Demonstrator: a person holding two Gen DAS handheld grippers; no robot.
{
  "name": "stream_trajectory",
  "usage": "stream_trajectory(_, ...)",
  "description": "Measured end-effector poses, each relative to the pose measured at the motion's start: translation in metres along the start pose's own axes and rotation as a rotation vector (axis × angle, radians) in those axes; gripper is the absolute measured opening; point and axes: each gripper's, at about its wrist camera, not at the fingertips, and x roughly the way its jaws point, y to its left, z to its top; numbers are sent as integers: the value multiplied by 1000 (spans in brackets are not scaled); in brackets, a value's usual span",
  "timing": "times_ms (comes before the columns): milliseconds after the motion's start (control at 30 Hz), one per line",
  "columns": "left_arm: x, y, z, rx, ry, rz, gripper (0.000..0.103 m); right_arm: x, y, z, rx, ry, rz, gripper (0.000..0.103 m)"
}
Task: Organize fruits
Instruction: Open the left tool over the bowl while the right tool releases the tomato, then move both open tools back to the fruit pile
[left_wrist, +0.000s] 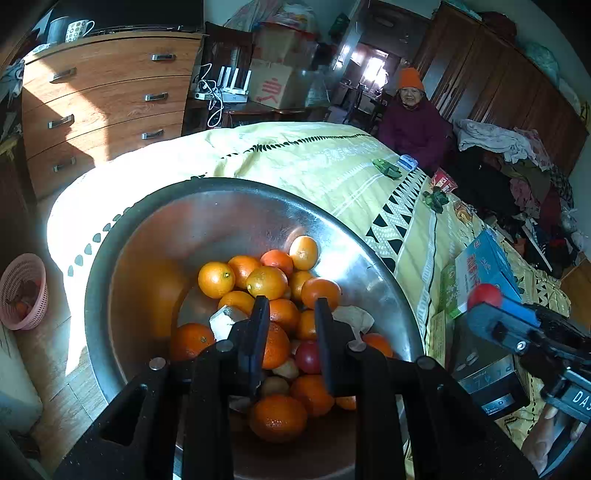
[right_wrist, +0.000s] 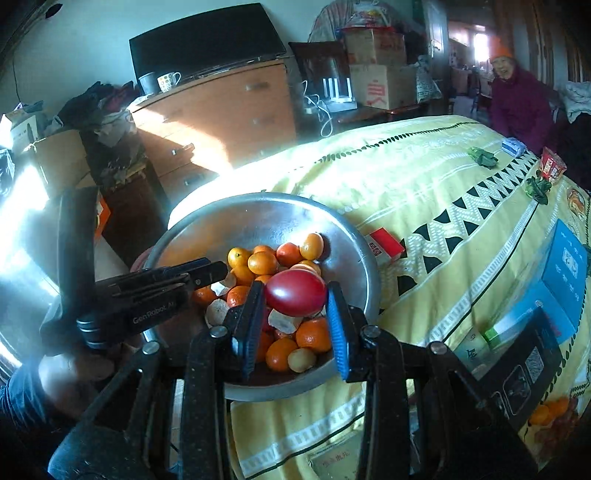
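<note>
A steel bowl (left_wrist: 155, 221) on a yellow-covered bed holds several oranges (left_wrist: 216, 279), a red fruit (left_wrist: 308, 356), pale fruits and peel scraps. It also shows in the right wrist view (right_wrist: 354, 243). My left gripper (left_wrist: 291, 308) hangs open over the pile, holding nothing; it shows in the right wrist view (right_wrist: 207, 275) at the bowl's left. My right gripper (right_wrist: 295, 295) is shut on a red tomato-like fruit (right_wrist: 295, 292), held above the bowl's near side. In the left wrist view that gripper (left_wrist: 491, 306) and fruit (left_wrist: 484, 295) sit right of the bowl.
A red-white packet (right_wrist: 384, 245) lies by the bowl's right rim. Blue and green boxes (left_wrist: 480, 269) and a dark box (left_wrist: 487, 376) lie on the bed to the right. A pink basket (left_wrist: 24, 291) stands on the floor left. A person (left_wrist: 413, 122) sits behind the bed; a wooden dresser (left_wrist: 107, 103) stands at the back left.
</note>
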Motion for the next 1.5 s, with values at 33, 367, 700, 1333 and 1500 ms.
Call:
stream_trajectory(33, 1, 0, 0, -2, 4, -2, 33, 9, -2, 0, 8, 33, 30, 34)
stream_trajectory(367, -70, -61, -27, 264, -64, -286, 50, -71, -69, 43, -57, 58, -122, 50)
stream_trajectory(700, -73, -201, -156, 562, 152, -586, 62, -149, -169, -137, 460, -59, -451, 93)
stream_trajectory(1333, 85, -347, -250, 735, 341, -473, 80, -143, -275, -323, 672, 125, -728, 103)
stream_trajectory(1500, 105, -341, -256, 696, 332, -487, 92, -147, -272, -324, 677, 115, -726, 103)
